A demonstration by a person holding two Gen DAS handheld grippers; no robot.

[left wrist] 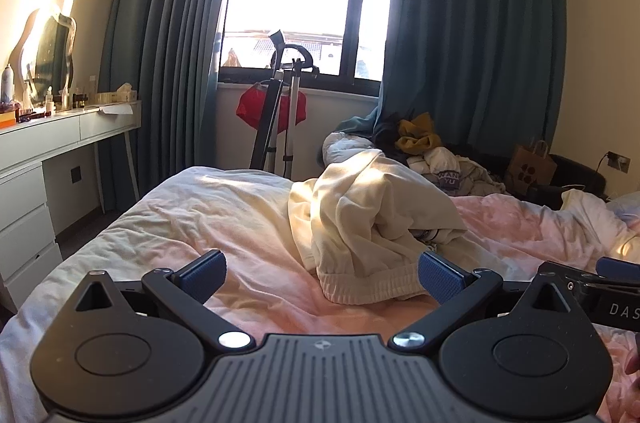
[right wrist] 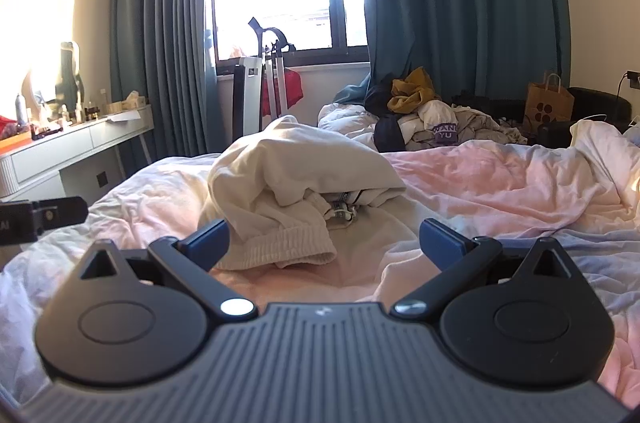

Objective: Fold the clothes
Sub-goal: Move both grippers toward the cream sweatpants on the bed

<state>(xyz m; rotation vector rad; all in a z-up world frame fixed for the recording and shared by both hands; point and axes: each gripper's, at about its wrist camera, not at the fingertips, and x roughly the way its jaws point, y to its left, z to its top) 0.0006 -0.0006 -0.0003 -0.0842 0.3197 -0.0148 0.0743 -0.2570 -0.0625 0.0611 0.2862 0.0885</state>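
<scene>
On rumpled bedding, ribbed cream garment bunched.

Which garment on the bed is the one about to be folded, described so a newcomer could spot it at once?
Start at the bed with its pale pink cover, in front of the window. Near its middle lies a crumpled cream sweatshirt, heaped just beyond both open tongs. Unlike the mixed laundry pile behind it, with mustard, navy and purple pieces, it lies alone and shows a ribbed hem facing the cameras.
</scene>
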